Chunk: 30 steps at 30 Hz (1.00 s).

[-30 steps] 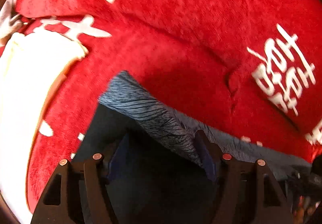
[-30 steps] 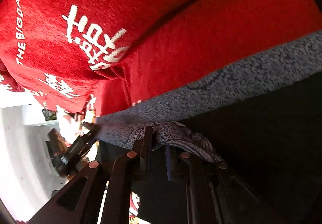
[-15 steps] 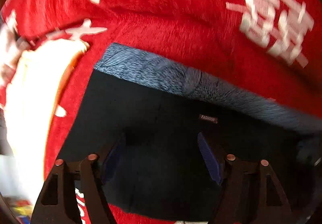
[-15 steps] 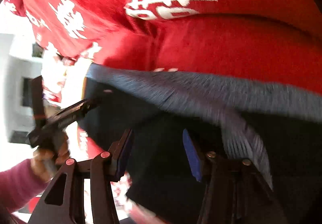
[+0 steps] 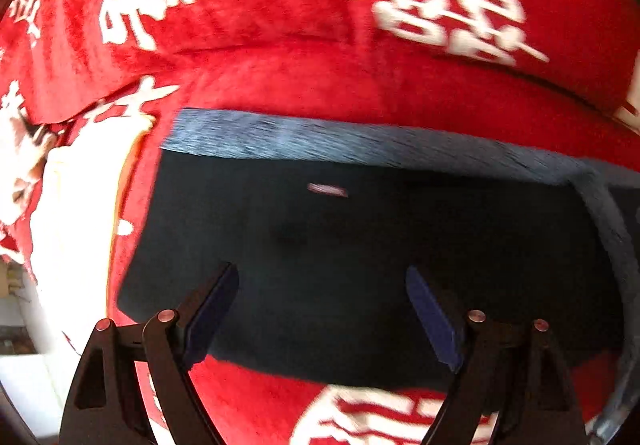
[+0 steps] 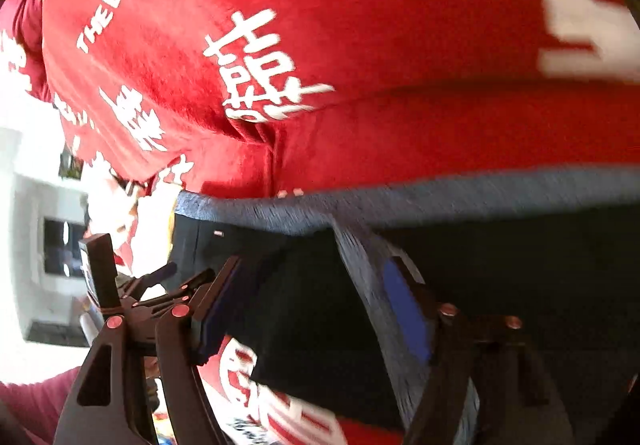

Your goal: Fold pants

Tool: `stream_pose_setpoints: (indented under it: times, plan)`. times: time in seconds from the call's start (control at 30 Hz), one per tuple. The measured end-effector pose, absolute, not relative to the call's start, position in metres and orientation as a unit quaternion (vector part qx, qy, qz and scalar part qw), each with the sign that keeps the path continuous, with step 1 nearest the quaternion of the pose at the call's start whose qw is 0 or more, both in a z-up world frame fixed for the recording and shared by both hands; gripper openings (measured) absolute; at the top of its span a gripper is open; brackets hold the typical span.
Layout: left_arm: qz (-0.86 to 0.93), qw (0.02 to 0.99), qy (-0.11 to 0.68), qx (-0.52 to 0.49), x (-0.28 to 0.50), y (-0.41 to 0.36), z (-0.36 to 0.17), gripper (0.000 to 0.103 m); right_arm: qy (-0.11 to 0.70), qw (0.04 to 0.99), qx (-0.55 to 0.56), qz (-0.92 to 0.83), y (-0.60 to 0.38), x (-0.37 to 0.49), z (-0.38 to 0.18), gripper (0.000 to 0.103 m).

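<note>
Sleeve beside left tongs shows only in right view.

A red plush blanket with white printed characters covers the whole surface under the work, and it fills most of both views; its pile looks soft and it lies in broad folds; Latin capitals, partly readable as "THE BIG", run along it in the right wrist view; at the left edge a very bright white area is overexposed, so its nature cannot be told; beyond the blanket edge stands pale white furniture with a dark rectangular opening; the light is strong and comes from that left side.
</note>
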<state>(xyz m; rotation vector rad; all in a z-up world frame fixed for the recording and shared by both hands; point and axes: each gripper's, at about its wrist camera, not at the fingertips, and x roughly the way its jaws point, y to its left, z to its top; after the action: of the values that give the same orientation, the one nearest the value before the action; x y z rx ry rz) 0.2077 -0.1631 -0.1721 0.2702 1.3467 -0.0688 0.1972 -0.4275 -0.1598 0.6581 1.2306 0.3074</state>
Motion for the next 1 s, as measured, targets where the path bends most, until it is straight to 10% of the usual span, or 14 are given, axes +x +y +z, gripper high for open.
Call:
stream_pose_setpoints:
  times: [1.0]
  plan:
    - [-0.313,0.667,0.671,0.084,0.074,-0.386,-0.197,0.086,0.455,0.664,0.574,-0.148,-0.574,-0.208,-0.244,0.075]
